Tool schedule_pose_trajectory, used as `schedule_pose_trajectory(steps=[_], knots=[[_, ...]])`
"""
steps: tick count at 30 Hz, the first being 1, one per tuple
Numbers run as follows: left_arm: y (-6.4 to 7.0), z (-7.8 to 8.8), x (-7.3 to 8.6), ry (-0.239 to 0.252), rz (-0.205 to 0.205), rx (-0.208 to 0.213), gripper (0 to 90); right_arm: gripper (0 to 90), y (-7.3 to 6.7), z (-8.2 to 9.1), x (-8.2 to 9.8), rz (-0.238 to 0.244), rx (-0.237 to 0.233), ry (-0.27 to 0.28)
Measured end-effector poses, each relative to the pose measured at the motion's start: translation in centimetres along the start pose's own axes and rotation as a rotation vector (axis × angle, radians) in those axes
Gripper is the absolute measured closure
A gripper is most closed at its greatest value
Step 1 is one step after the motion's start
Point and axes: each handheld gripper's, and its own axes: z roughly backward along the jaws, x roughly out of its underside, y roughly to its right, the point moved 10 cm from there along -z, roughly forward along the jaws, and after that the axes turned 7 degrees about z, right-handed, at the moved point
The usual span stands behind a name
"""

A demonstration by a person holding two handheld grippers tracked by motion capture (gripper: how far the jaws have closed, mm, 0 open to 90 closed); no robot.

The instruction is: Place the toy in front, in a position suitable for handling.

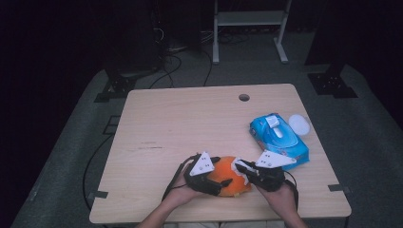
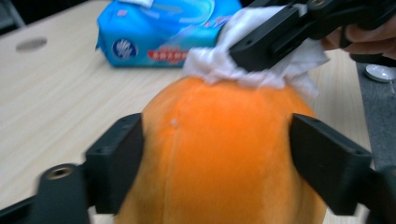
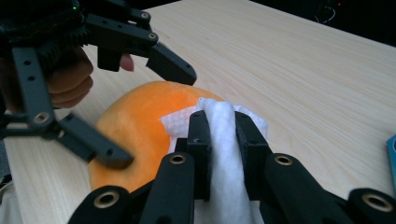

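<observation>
gripping the orange plush pumpkin [image 2: 219,154] at the worktop's [image 1: 190,118] near edge, the left tongs [image 1: 215,181] clamp its sides; the right tongs [image 3: 219,140], closed on a white wipe [image 3: 224,154], press it onto the pumpkin's top.

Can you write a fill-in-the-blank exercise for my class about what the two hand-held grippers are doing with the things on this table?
1. The left hand-held gripper clamps the ______ plush fruit between its jaws.
2. The right hand-held gripper is shut on a white ______ pressed against the fruit.
3. The blue wipe pack lies on the table at the person's ______ side.

Missing words: orange; wipe; right
</observation>
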Motion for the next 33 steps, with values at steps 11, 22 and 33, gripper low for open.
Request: schedule_pose_trajectory(steps=[11, 22, 33], knots=[[-2.6, 0.8, 0.9, -0.008, 0.114, -0.018, 24.3, 78.1, 0.3, 0.5, 0.7, -0.037, 0.009, -0.008], [-2.7, 0.8, 1.0, 0.001, 0.132, -0.007, 24.2, 78.1, 1.2, 0.0, 2.1, -0.053, 0.029, -0.064], [-0.6, 0.0, 0.8, -0.004, 0.085, 0.045, 22.0, 78.0, 0.6, 0.0, -0.1, -0.026, 0.022, -0.008]])
